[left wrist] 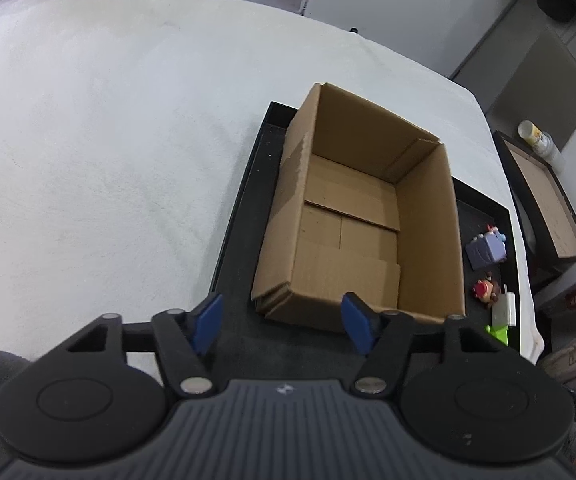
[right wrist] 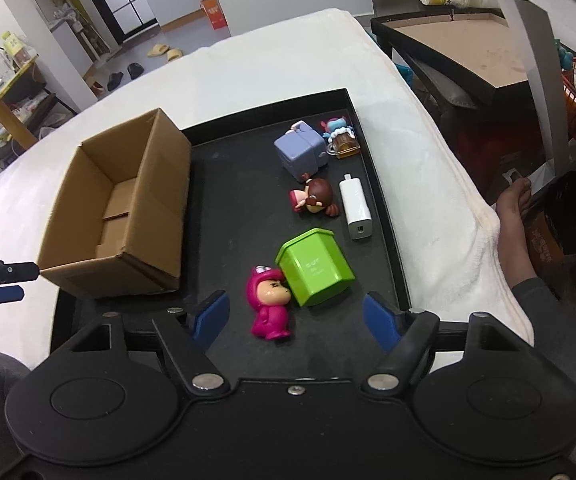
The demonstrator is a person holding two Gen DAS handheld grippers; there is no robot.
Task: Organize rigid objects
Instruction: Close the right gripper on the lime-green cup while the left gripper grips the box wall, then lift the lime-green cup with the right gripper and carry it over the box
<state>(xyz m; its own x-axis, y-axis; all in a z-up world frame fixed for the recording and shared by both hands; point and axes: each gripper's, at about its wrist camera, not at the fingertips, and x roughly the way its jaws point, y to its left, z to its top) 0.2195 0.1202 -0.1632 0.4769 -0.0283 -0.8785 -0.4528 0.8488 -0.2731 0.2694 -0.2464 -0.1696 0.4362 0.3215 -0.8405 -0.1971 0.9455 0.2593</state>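
Pink figurine (right wrist: 268, 304) lay on the black tray (right wrist: 383, 216), touching the green tin (right wrist: 315, 272). Right gripper (right wrist: 295, 318) hovered above, jaws apart; left gripper (left wrist: 282, 324) likewise, empty. Advice: descend straddling the figurine alone, then carry to the cardboard box (right wrist: 128, 208).
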